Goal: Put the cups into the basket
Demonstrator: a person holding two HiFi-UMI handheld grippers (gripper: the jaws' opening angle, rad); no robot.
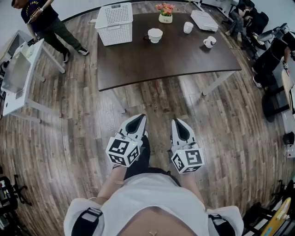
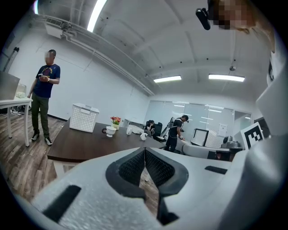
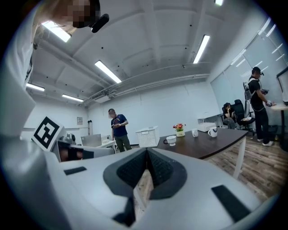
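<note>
Left gripper point(image 1: 138, 119) and right gripper point(image 1: 178, 122) sit low, well short of the surface point(image 1: 161, 62), fingers closed and empty. Cups point(image 1: 155, 34), three it seems, stand on it near the basket point(image 1: 115, 23). Approach stage; next, reach in and open on one

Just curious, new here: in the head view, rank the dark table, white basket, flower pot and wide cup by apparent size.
Largest: dark table
Then: white basket
Unranked: flower pot and wide cup look about alike.
</note>
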